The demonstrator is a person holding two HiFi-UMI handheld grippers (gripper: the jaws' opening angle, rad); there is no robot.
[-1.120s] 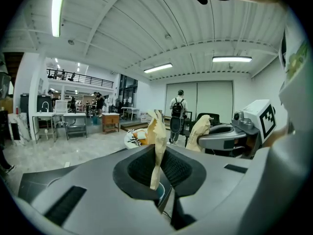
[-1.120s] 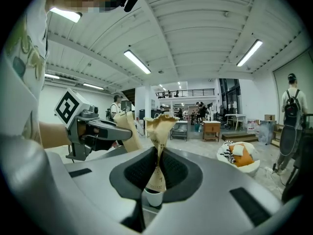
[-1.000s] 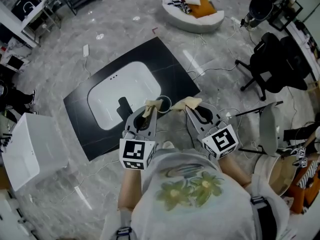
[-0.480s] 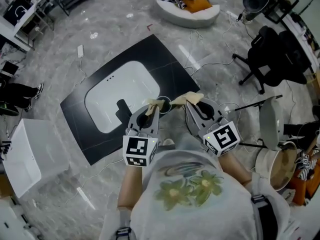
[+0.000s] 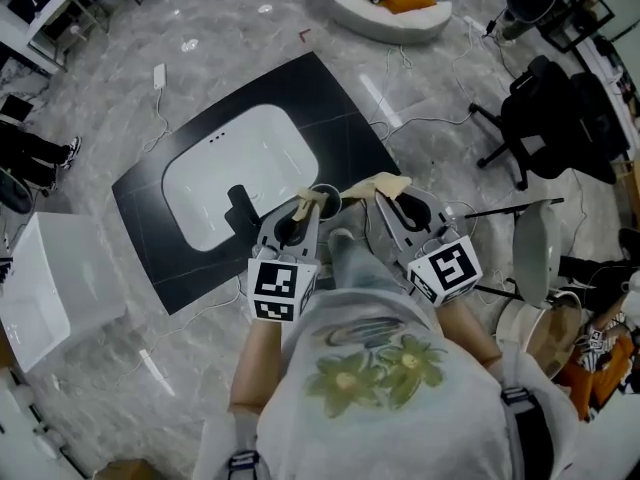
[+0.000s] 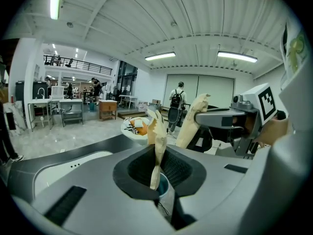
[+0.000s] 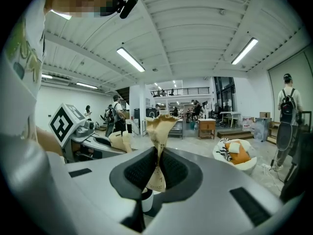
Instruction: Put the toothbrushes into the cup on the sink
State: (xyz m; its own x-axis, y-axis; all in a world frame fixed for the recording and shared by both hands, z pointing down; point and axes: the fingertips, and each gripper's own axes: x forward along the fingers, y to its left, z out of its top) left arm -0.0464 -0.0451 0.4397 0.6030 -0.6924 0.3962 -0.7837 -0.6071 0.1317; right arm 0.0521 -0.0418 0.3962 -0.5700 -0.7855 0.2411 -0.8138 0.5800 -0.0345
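The black sink surface (image 5: 345, 118), with its white basin (image 5: 230, 173), fills the middle and upper left of the head view. The cup (image 5: 328, 201) stands near its lower right edge, and both grippers are close to it.

The left gripper (image 5: 303, 209) is clamped on a tan paper-wrapped stick, which I take to be the first toothbrush (image 6: 157, 141). In the left gripper view it stands upright between the jaws, and the open mouth of the cup shows just under its lower end. The right gripper (image 5: 386, 189), a little more to the right in the frame, is clamped in the same way on the second toothbrush (image 7: 158, 131). This one is beside the cup, not over it.

I judge that the step in hand is the delivery, because neither toothbrush is in the cup yet. The next move should lower the first toothbrush straight down until its end is inside the rim, and only then let the jaws part. The right gripper should wait and then come over the mouth. The cup is narrow, so a side push could tip it.
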